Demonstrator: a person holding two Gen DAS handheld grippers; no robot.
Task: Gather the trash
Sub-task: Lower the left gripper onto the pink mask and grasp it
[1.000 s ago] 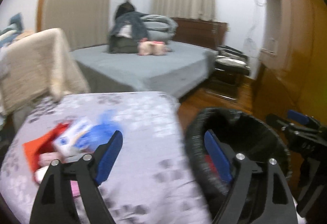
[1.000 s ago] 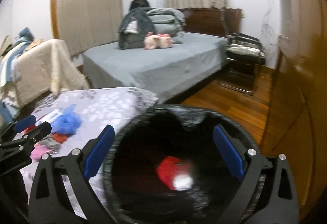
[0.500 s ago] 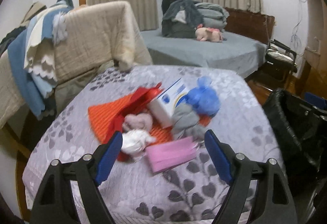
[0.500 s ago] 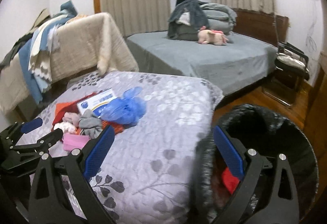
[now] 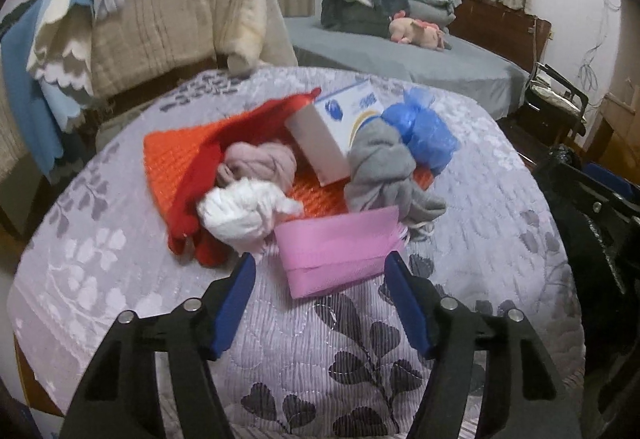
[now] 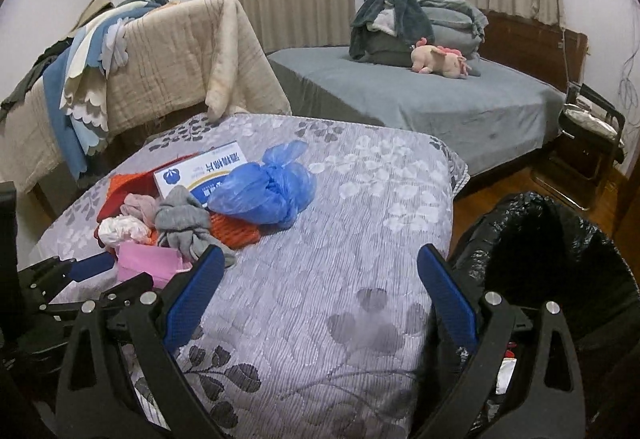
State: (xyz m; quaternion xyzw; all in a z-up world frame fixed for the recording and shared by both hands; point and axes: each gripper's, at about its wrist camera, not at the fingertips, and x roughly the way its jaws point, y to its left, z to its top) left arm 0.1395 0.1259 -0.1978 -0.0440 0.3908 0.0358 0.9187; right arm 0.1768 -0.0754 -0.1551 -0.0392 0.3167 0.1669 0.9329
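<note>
Bedroom scene seen from two handheld grippers, both aimed down at a low surface covered by a grey floral quilt. Nearest, the left gripper has its blue-padded jaws partly spread and closing, with nothing pressed between them; its tips sit just short of a pink packet that lies at the near edge of a trash pile. The right gripper has its jaws spread wide over bare quilt, holding nothing. Beside it, at the quilt's right edge, stands a bin lined with a black bag, mouth open.

The pile sits toward the quilt's left side. Just behind the pink packet lie a white crumpled wad and a grey rolled cloth, the grey one touching the packet's far edge. Behind the white wad is a dusty-pink bundle. All rest on an orange textured mat with a red piece along its near left side. Farther back, a white and blue box leans on the mat, and a knotted blue plastic bag lies just right of it.

Beyond the quilt's far edge, a beige blanket hangs over a rack, and a grey bed carries folded bedding and a pink plush toy
</note>
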